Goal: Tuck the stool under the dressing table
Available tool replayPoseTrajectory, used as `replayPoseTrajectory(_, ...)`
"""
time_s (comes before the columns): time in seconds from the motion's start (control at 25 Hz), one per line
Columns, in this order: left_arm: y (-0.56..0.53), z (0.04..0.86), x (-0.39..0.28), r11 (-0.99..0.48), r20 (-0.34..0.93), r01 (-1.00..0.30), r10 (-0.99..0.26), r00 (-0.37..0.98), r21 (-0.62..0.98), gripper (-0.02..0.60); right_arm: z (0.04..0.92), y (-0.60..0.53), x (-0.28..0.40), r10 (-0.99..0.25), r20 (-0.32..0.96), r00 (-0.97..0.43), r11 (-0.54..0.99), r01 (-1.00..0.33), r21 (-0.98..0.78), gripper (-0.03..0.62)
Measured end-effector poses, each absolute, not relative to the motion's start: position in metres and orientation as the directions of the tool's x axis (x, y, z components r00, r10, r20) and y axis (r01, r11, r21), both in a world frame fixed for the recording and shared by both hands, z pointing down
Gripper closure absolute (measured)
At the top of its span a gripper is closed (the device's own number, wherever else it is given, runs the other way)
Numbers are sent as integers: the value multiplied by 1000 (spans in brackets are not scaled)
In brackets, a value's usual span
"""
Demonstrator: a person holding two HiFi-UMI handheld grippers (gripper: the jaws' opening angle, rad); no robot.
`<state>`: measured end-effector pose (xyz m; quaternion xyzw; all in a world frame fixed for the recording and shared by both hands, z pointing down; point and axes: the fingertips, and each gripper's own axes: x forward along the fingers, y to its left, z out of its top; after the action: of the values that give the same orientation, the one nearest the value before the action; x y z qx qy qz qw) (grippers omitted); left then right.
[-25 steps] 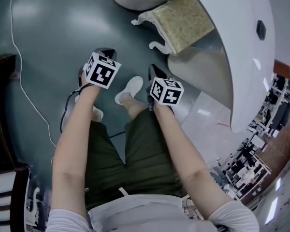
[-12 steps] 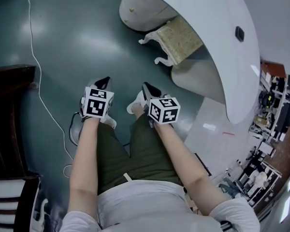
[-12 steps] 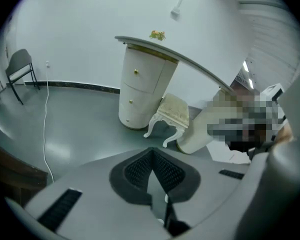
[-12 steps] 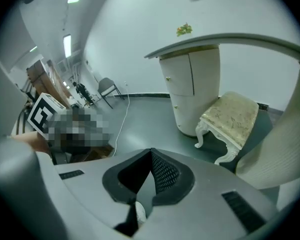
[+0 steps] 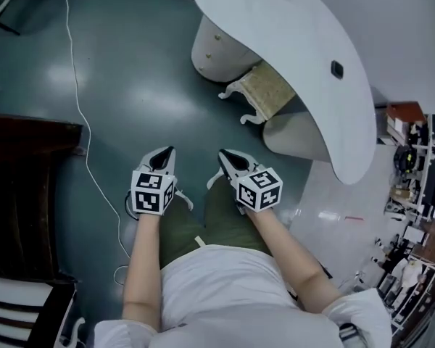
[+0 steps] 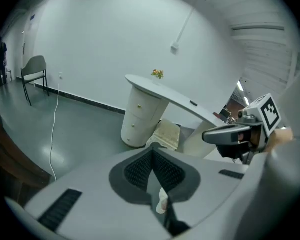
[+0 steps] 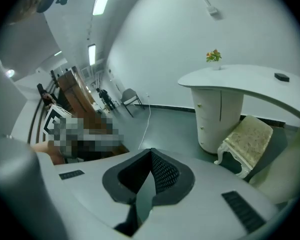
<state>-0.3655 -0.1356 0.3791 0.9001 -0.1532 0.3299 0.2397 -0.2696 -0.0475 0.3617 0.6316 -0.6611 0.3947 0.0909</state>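
A white stool [image 5: 263,93] with a beige cushion and curled legs stands partly under the curved white dressing table [image 5: 304,56], between its round drawer pedestal [image 5: 217,53] and its other support. The stool [image 7: 250,139] also shows at the right of the right gripper view, and the stool [image 6: 167,133] shows past the jaws in the left gripper view. My left gripper [image 5: 164,154] and right gripper [image 5: 227,156] hang side by side over the floor, well short of the stool. Both are shut with nothing between the jaws.
A dark wooden piece of furniture [image 5: 22,194] stands at the left. A white cable [image 5: 83,136] trails across the grey-green floor [image 5: 130,85]. A grey chair [image 6: 35,69] stands by the far wall. Cluttered shelves [image 5: 413,194] lie at the right.
Both grippers have risen and drawn back from the stool, still shut. The view has pulled up and away, so the stool and table look smaller and farther off.
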Motion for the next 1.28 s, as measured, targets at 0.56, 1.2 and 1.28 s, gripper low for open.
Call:
replayPoseTrajectory(0.56, -138, 174, -412, -923, 467, -335, -215, 858, 189, 578, 164, -64, -329, -867, 417, -273, 116, -924, -364, 585)
replayPoseTrajectory(1.2, -147, 66, -499, -884, 306, -440, -380, 873, 158, 580, 55, -78, -379, -910, 226, -347, 281, -918, -278, 585)
replayPoseTrajectory(1.28, -146, 62, -509, -874, 301, -460, -401, 865, 155, 578, 53, -79, -384, -909, 224, -352, 289, -918, -273, 585)
